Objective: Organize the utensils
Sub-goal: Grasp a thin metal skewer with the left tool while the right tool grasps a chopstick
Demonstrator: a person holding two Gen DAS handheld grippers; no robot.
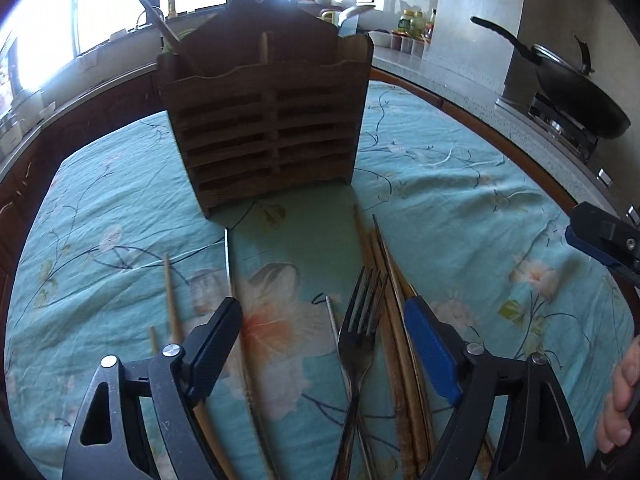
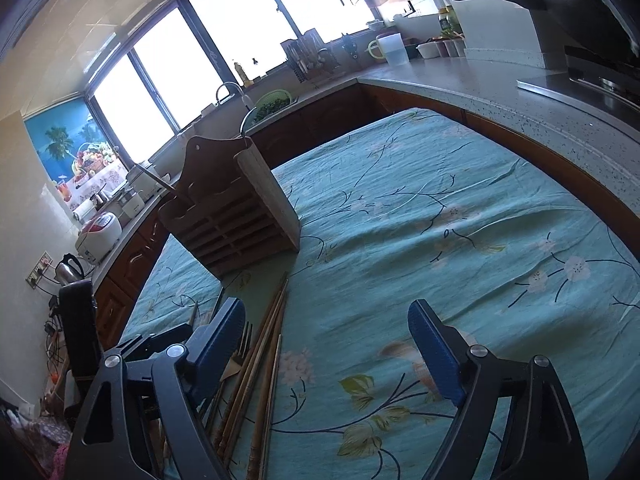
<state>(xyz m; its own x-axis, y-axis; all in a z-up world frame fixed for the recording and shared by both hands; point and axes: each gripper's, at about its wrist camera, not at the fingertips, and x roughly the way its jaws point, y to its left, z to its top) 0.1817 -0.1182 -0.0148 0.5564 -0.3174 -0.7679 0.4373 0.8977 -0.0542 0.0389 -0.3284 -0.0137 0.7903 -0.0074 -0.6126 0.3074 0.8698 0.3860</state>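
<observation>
While the fork (image 1: 357,344) lies flat on the cloth (image 1: 460,184), tines toward the holder (image 1: 264,120), the left gripper (image 1: 328,344) hangs over it with its fingers (image 1: 216,344) apart on either side, pads touching nothing. That straddle suggests the fork is the next pick, lined up so it can be lifted along its length. Just beside it on the right lies a bundle of chopsticks (image 1: 384,280), close enough that one pad could catch them too. More single sticks (image 1: 172,300) lie to the left, apart from the fork.

The holder stands upright at the far side of the counter, already carrying a few utensils, so loose pieces seem laid before it for easy sorting.

The right gripper (image 2: 332,348) hovers over bare cloth right of the chopsticks (image 2: 260,344), fingers (image 2: 434,352) spread and empty, probably kept clear while the left works.
</observation>
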